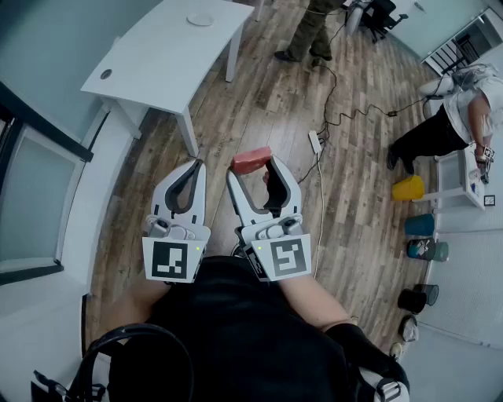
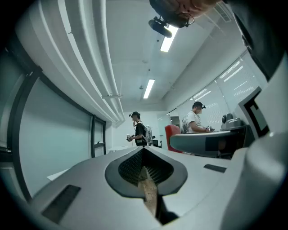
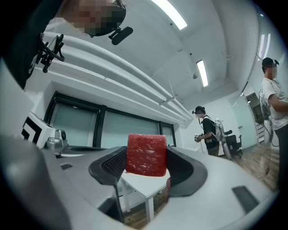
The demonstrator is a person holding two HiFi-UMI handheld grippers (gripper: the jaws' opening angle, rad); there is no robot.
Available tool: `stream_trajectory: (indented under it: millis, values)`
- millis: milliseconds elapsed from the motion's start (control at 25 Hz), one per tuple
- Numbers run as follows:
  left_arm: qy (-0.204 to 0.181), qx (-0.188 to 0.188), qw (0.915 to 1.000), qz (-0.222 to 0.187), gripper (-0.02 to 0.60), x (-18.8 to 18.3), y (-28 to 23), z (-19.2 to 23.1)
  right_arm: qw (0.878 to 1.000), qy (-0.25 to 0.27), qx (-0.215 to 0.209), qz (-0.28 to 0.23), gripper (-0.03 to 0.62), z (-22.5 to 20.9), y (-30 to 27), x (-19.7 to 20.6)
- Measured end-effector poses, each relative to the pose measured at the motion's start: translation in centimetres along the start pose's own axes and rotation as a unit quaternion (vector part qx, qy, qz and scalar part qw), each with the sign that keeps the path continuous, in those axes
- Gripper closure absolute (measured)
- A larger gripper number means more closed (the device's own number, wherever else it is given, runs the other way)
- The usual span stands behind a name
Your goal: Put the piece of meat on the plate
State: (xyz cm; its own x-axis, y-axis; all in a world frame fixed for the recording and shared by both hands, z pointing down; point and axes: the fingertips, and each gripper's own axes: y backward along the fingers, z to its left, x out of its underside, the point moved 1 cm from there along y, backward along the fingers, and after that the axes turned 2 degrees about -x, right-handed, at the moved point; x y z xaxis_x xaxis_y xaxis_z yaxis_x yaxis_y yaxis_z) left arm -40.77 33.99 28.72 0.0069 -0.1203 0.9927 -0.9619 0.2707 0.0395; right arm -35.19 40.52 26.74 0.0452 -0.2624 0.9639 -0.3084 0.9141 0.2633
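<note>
Two claws are out in front of me: my right claw [image 1: 255,168] squeezes the red piece of meat [image 1: 251,159] at its tips, my left claw [image 1: 196,168] is closed tight on nothing, and the plate [image 1: 200,19] sits far off on the white table [image 1: 161,51].

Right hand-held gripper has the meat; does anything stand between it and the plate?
Nothing visible does. The piece of meat, clamped in the right hand-held gripper, is separated from the plate on the white table only by open wooden floor.
</note>
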Motion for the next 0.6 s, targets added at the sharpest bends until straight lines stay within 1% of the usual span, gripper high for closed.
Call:
stream_trajectory:
  millis: [80,120,320,480,600]
  values:
    - [0.000,0.002,1.0000,0.000,0.583,-0.1,-0.1,-0.1,0.999,-0.008,0.014,0.033,0.316,-0.2,0.2,0.8]
    - [0.001,0.002,1.0000,0.000,0.583,0.0,-0.1,0.0,0.999,-0.010,0.017,0.040,0.316,-0.3,0.3,1.1]
    - [0.002,0.002,1.0000,0.001,0.583,-0.1,0.2,1.0,0.999,-0.004,0.017,0.045,0.316,0.7,-0.2,1.3]
    - [0.004,0.003,1.0000,0.000,0.583,-0.3,0.4,1.7,0.998,-0.009,0.027,0.048,0.316,1.2,-0.7,1.1]
    - [0.003,0.005,1.0000,-0.002,0.583,-0.3,0.9,2.1,0.998,-0.004,0.031,0.053,0.316,1.7,-0.5,1.5]
